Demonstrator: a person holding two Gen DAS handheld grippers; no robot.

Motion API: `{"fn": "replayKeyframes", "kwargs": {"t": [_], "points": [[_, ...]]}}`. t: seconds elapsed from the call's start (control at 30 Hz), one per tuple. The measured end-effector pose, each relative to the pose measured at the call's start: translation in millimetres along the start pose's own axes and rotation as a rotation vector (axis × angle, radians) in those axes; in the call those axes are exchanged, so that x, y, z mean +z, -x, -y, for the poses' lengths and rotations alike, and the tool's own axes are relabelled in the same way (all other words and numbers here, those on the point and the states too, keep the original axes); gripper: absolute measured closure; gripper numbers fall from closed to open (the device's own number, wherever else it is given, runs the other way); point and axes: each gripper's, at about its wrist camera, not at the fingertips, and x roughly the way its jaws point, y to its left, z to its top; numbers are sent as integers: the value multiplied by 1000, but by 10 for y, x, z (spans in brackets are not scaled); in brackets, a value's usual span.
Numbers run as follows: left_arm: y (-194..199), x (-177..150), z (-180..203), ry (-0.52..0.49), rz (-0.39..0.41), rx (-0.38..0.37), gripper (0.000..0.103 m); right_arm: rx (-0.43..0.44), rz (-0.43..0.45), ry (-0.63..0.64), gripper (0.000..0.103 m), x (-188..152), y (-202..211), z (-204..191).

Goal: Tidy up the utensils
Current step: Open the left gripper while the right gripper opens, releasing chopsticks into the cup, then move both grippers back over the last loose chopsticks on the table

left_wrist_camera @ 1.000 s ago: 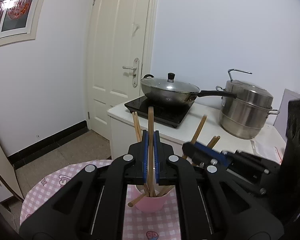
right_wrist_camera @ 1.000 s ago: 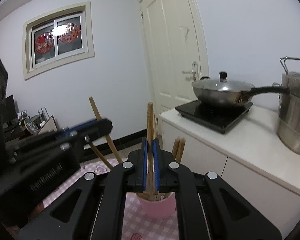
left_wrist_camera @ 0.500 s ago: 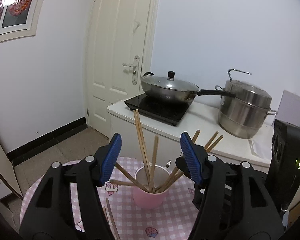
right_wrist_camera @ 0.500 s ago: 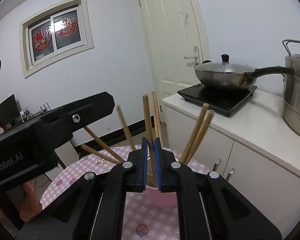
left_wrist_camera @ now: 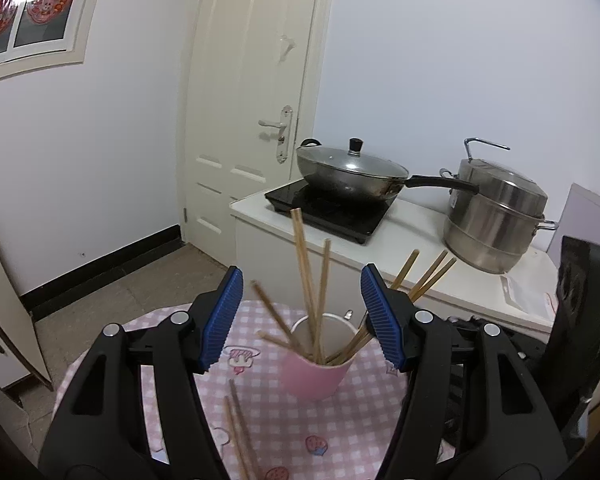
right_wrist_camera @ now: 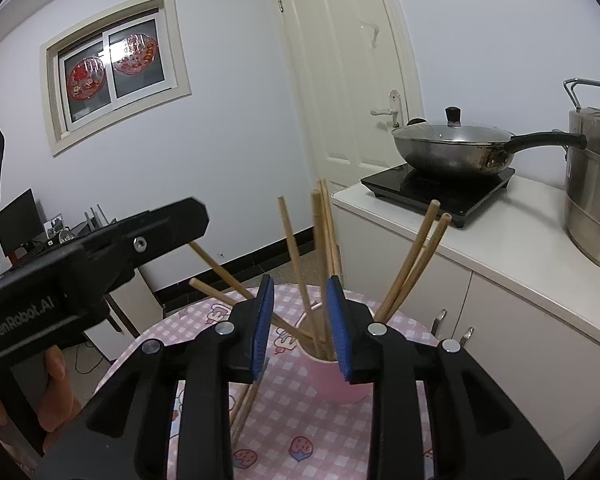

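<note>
At the lower left of the right wrist view, the black body of the left gripper (right_wrist_camera: 172, 224) carries the white lettering "GenRobot.AI", running slightly uphill along its side. No other writing can be read: the red decorations on the window (right_wrist_camera: 116, 64) at upper left are too blurred to make out.

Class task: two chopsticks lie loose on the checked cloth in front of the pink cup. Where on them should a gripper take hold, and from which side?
Grip the loose chopsticks near mid-length, coming from above with fingers straddling them crosswise. They lie flat and nearly parallel on the checked cloth, so one pinch may take both. Approach from the near side, clear of the pink cup.
</note>
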Motion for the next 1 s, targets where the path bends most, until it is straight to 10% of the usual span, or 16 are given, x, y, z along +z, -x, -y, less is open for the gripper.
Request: {"fn": "replayKeyframes", "kwargs": {"t": [0.5, 1.0], "points": [[300, -470, -501, -14, -170, 90, 42, 5, -18, 32, 72, -193, 239, -380], [-139, -1223, -1042, 73, -496, 116, 42, 3, -331, 63, 72, -815, -527, -739]]}}
